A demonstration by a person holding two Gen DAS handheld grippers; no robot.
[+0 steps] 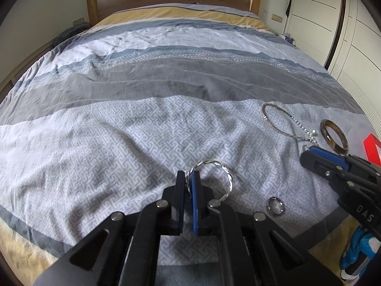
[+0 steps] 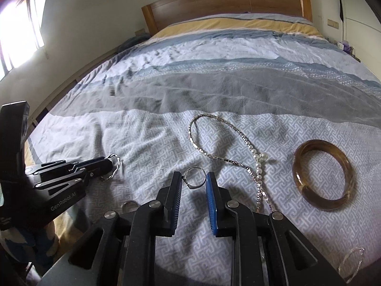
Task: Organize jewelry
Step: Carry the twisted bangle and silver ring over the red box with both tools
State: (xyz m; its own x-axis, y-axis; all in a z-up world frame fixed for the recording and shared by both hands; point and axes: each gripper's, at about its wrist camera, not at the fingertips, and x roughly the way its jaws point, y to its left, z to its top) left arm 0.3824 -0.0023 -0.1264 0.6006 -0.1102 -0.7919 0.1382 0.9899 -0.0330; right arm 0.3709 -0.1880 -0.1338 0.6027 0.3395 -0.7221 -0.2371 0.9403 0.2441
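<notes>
Left claw [image 1: 188, 178] clamped on twisted silver bangle [image 1: 221, 178], lifted just above the bed [image 1: 119, 143]. Right claw [image 2: 193, 183] half-open around a small ring [image 2: 194, 177], not yet gripped. Necklace [image 2: 214, 147], amber bangle [image 2: 323, 174] and second ring [image 1: 275, 205] lie loose: sorting judged early. Red object [image 1: 371, 147] at frame edge cut off; possibly a box.

Bedspread [image 2: 152, 147]: grey, white, blue, yellow bands; near band grey-white key-fret pattern. Bangle [image 2: 324, 174]: translucent amber-brown. Twisted bracelet [image 1: 222, 174], necklace [image 2: 214, 143]: silver; necklace carries white pearls. Gripper pads [image 2: 212, 205]: blue. Headboard [image 2: 226, 2]: brown wood.
</notes>
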